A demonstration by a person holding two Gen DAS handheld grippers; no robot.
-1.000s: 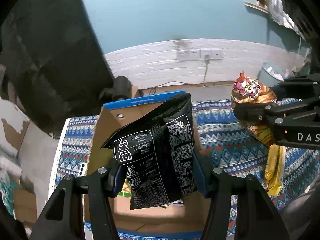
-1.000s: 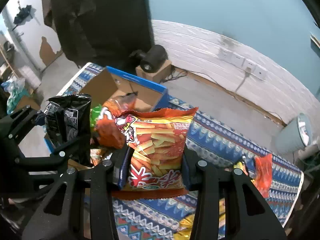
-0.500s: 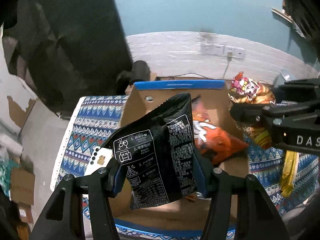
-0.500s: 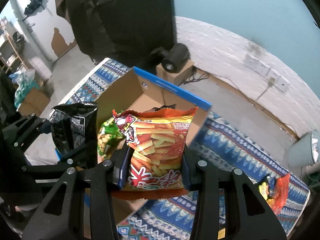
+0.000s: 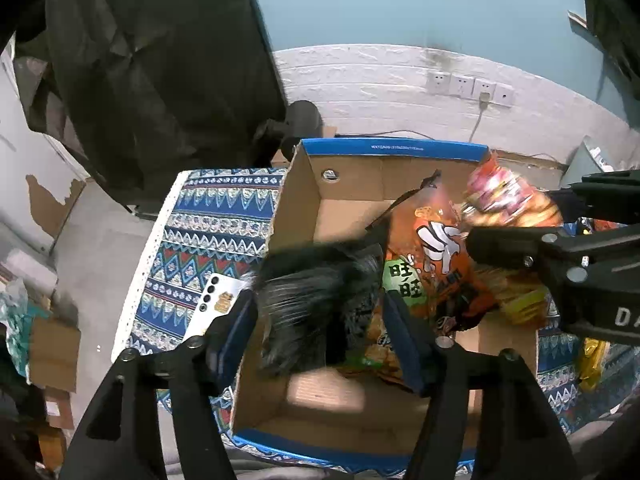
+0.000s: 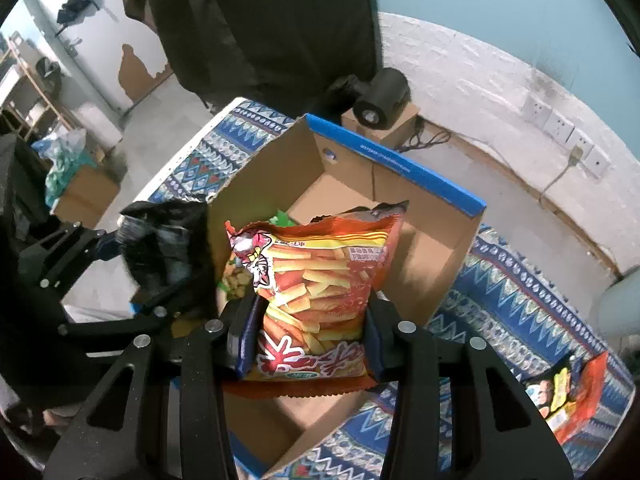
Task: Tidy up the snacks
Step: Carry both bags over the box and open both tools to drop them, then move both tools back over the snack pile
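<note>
A cardboard box with a blue rim (image 5: pixel 384 148) (image 6: pixel 400 162) stands open on the patterned tablecloth. My left gripper (image 5: pixel 320 332) hangs over the box with its jaws spread; the black snack bag (image 5: pixel 316 304) is blurred between them and tips forward into the box. It also shows in the right wrist view (image 6: pixel 160 248). My right gripper (image 6: pixel 306 340) is shut on an orange fries bag (image 6: pixel 316 296) and holds it upright over the box. Orange and green snack bags (image 5: pixel 432 264) lie inside the box.
A white phone (image 5: pixel 214 308) lies on the cloth left of the box. More snack packs (image 6: pixel 568 396) lie on the cloth at the right. A yellow wrapper (image 5: pixel 592 360) lies right of the box. A black spotlight on a small carton (image 6: pixel 380 100) stands behind.
Both grippers moved forward over the box. The left jaws have spread and the black bag has slipped, blurred, tipping down into the box. The right still holds the fries bag.
</note>
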